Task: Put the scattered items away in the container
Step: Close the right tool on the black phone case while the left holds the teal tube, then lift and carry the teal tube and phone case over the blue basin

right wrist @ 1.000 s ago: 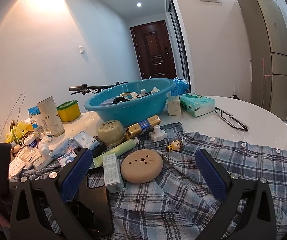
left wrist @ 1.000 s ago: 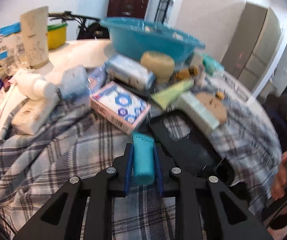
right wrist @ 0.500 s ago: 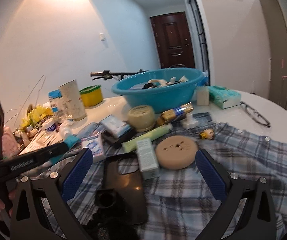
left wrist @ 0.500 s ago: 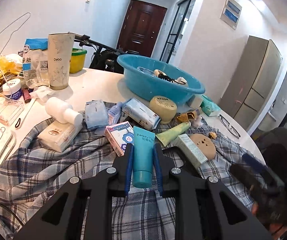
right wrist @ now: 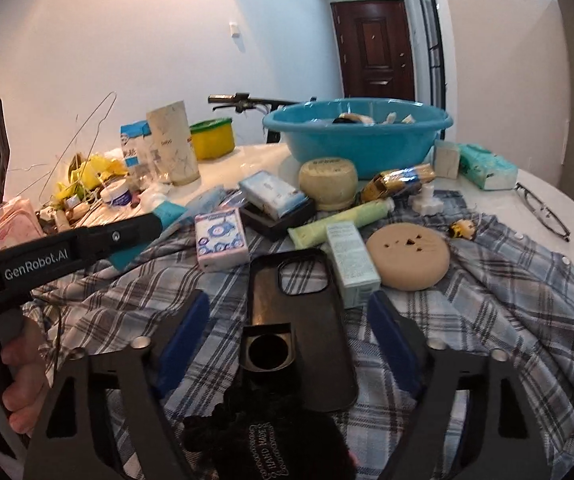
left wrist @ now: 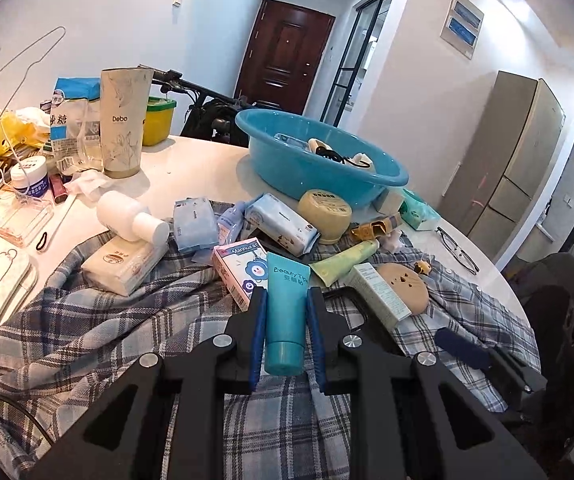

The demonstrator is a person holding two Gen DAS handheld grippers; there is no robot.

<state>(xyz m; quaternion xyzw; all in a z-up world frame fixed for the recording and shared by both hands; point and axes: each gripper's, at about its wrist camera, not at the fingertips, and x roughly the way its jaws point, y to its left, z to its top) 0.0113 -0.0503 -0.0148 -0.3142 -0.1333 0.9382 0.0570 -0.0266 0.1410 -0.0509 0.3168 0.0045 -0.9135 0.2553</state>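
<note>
Left tool (left wrist: 285, 330) clamps the tube (left wrist: 285, 312), bound for the basin (left wrist: 319, 160) at 12 o'clock. Right tool (right wrist: 287, 332), jaws closing, straddles the phone case (right wrist: 299, 320) without touching it.

One round blue plastic basin (left wrist: 319, 168) is sitting on the white desk (left wrist: 199, 164). Two squeeze tubes are showing: one teal tube (left wrist: 285, 312) and one pale green tube (right wrist: 339, 222). Two small cardboard boxes are lying on one plaid shirt (right wrist: 507, 300): one pink-and-blue box (right wrist: 219, 242) and one pale mint box (right wrist: 351, 262). One black phone case (right wrist: 299, 320), one round tan sponge (right wrist: 409, 258) and one pair of glasses (right wrist: 543, 212) are lying there. Wrapped tissue packs are numbering perhaps three; the pile is overlapping.
</note>
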